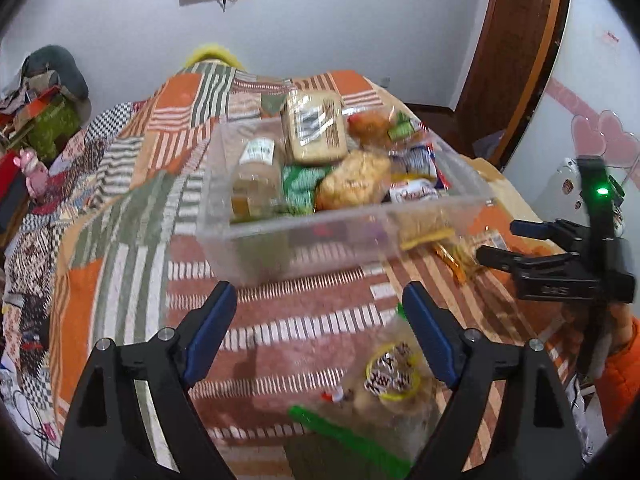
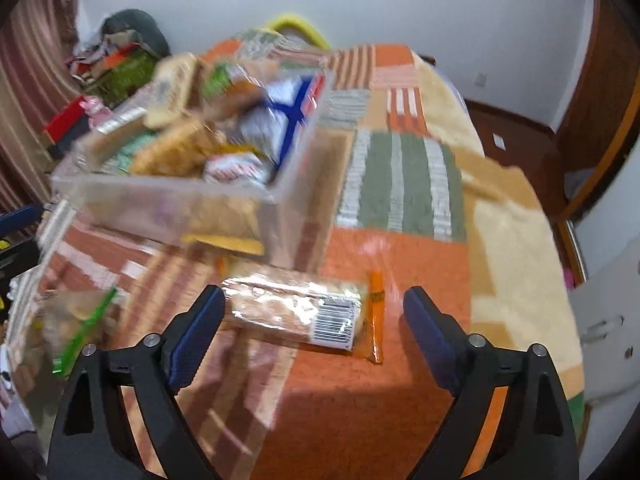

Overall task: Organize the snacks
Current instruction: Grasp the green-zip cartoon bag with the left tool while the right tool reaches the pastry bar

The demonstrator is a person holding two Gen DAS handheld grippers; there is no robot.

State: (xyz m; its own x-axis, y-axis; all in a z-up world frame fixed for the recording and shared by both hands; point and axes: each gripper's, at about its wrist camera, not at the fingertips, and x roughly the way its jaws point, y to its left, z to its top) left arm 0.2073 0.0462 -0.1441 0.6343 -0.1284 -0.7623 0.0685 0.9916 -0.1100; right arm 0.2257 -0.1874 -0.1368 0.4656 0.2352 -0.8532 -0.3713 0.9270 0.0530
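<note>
Two grippers over patchwork bedspread (image 1: 120, 208), white walls, wooden door (image 1: 516, 40) | clear bin (image 1: 344, 232) full of snacks mid-bed | my left gripper (image 1: 320, 320) spread, empty, snack bag (image 1: 384, 376) beneath | my right gripper (image 2: 312, 324) spread, empty, wrapped cracker pack (image 2: 296, 312) between fingers, untouched

Print is seen on several snack packs, but almost none of it can be read.

A barcode is shown on the white label of the clear-wrapped cracker pack (image 2: 294, 312) lying on the patchwork cloth (image 2: 400, 184); its digits are too blurred to be made out. Dark lettering inside a yellow ring is printed on the clear snack bag (image 1: 392, 372), yet no word can be resolved. Black print and a barcode-like block are carried by the tan pack (image 1: 314, 128) in the clear plastic bin (image 1: 340, 216), and red script by a white wrapper (image 1: 414, 193) there, both illegible. A white label on the bottle (image 1: 256, 176) is likewise blurred.
</note>
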